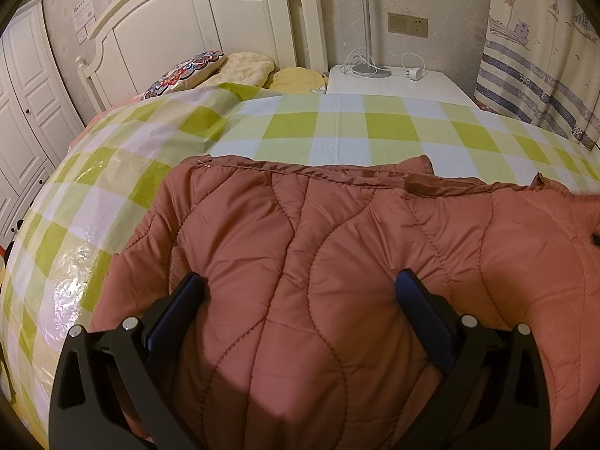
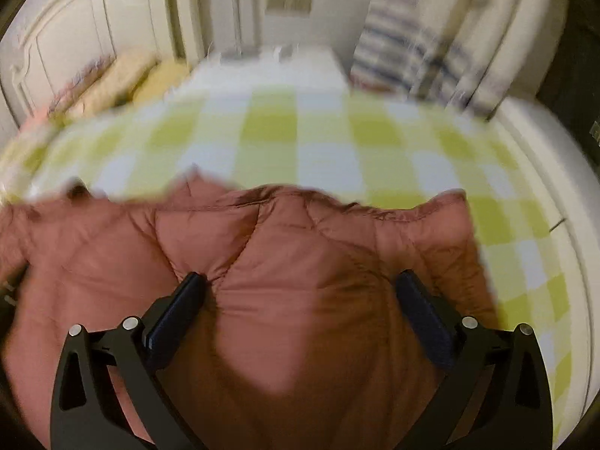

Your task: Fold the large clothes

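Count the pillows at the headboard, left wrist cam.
3: patterned pillow leftmost, pale floral pillow beside it, plain yellow pillow nearest the nightstand. The bedcover may hide more.

Home bedroom: bed [image 1: 337, 127], headboard [image 1: 195, 18], nightstand [image 1: 393, 82], wardrobe [image 1: 26, 93].

No text can be read: the paper notices [image 1: 83, 17] on the wall beside the headboard [image 1: 195, 26] carry print too small to make out.

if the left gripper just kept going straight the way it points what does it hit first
The left gripper would probably meet the quilted rust-red jacket first: the padding already bulges between its open fingers. Beyond lies the green checked bedspread; depth is unclear.
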Tool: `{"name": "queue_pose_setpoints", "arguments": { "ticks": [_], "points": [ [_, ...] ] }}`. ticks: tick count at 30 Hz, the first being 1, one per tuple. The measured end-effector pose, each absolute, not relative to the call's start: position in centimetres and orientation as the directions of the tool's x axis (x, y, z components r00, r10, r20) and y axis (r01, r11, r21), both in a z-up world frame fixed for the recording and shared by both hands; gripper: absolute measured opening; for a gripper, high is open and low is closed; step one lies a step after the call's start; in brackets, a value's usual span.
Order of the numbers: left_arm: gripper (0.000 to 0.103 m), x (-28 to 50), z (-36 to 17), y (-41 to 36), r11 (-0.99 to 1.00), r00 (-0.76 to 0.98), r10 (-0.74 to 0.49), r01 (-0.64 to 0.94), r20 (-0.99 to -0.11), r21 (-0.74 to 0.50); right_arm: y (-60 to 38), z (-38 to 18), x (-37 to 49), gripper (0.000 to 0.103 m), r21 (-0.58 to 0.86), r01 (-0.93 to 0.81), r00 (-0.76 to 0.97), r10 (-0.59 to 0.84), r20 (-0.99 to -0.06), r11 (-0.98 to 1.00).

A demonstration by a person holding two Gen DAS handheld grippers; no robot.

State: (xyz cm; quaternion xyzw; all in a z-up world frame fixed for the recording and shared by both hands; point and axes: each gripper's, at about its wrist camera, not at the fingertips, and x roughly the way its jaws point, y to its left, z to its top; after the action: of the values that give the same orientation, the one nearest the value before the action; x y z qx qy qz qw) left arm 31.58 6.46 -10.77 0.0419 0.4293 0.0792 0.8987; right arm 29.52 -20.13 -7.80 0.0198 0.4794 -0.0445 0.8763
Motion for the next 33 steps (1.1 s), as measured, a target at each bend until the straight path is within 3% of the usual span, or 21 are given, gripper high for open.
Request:
{"name": "queue_pose_setpoints", "arguments": {
  "ticks": [8,14,19,21,26,33],
  "points": [
    [0.101,31.8,-10.1,6.0,0.982,0.598,0.183,-0.073,-0.780,0.175,-20.4,-8.2,29.2,0.099,0.010,0.105,0.566,-0.051,-0.823,0.994],
    [0.101,33.5,-5.5,8.7,1.000,0.648,-0.001,0.010,-0.762,0.007,-20.2,-8.1,29.2,0.099,0.007,0.104,0.571,-0.054,-0.819,0.995],
    [0.101,39.7,-10.8,12.6,0.999,0.473,-0.025,-0.024,-0.881,-0.041,-20.2,-8.1,29.2,0.099,0.007,0.104,0.571,-0.054,-0.819,0.995],
    [0.101,39.5,-11.5,13.6,0.992,0.495,-0.094,-0.026,-0.864,-0.123,-20.2,-8.1,29.1,0.099,0.013,0.104,0.574,-0.049,-0.817,0.995],
    [0.101,38.7,-11.5,13.4,0.995,0.541,-0.056,-0.040,-0.839,-0.092,-20.2,-7.9,29.1,0.099,0.018,0.103,0.578,-0.046,-0.815,0.995],
    [0.101,38.1,-11.2,14.5,0.985,0.566,-0.090,-0.070,-0.819,-0.157,-20.4,-7.9,29.1,0.099,0.039,0.102,0.580,-0.027,-0.814,0.994]
  ]
}}
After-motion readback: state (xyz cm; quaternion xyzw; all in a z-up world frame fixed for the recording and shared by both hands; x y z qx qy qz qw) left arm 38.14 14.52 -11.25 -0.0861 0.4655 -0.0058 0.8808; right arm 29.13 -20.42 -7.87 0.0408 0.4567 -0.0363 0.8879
